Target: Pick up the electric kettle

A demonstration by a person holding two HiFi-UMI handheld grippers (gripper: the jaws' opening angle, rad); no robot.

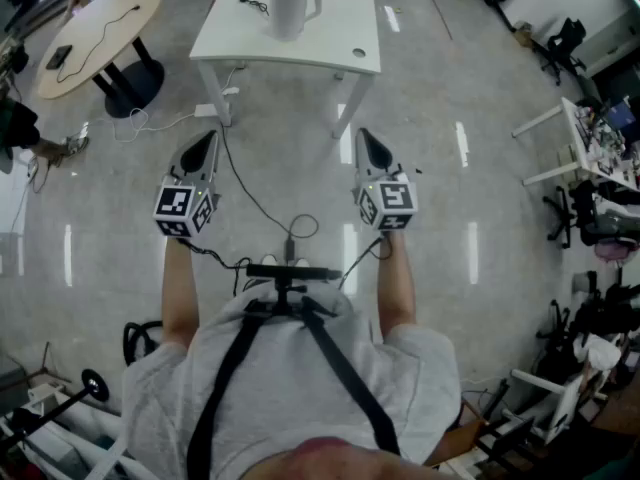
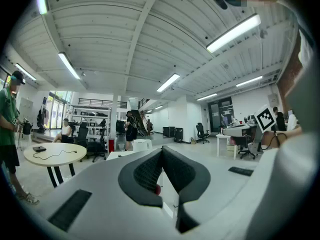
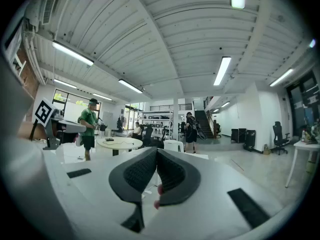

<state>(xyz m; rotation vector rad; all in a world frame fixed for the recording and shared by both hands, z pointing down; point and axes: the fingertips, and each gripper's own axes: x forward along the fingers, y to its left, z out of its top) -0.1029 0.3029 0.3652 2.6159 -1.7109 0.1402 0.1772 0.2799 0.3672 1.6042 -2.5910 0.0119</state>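
Note:
The white electric kettle [image 1: 289, 9] stands upright on the white rectangular table [image 1: 240, 40] at the far end of the head view, handle to the right. Both grippers are held level over the floor, well short of the table. My left gripper [image 1: 206, 140] has its jaws together with nothing between them, and so does my right gripper [image 1: 366, 138]. In the left gripper view the kettle [image 2: 141, 145] shows small just past the tips of the left gripper [image 2: 161, 152]. The right gripper view has the kettle [image 3: 173, 146] just beyond the tips of the right gripper [image 3: 156, 152].
A round beige table [image 1: 100, 30] with a cable and a phone stands at the far left. A black cable [image 1: 250, 193] runs across the glossy floor from the white table. Desks and office chairs [image 1: 590, 188] crowd the right side. A person in green [image 3: 89, 128] stands beside the round table.

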